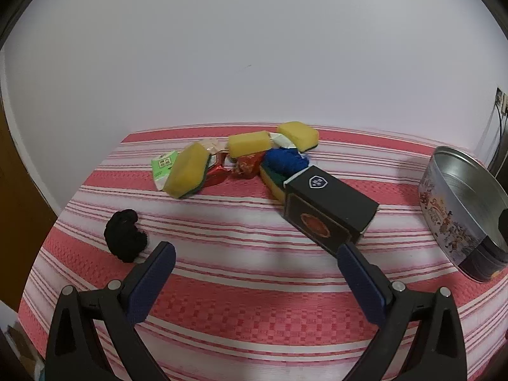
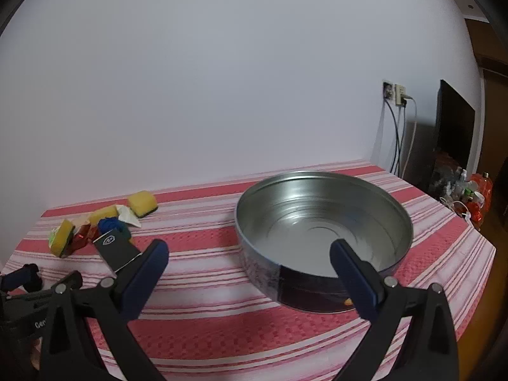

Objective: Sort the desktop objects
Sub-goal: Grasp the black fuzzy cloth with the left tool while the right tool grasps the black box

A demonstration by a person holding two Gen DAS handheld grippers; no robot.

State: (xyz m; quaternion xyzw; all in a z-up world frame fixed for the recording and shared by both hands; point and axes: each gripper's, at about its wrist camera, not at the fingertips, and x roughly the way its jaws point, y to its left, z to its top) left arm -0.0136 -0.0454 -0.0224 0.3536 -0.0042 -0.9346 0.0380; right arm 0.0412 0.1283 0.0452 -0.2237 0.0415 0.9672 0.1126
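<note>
Both the left gripper and right gripper are being held spread and empty above the striped table; sponges and a black box are lying clustered near its far edge, a round tin toward its right edge.

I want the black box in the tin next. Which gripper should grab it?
Probably the left hand-held gripper: it is open, and the black box lies just past its right fingertip. The right hand-held gripper, also open, faces the empty tin instead.
</note>
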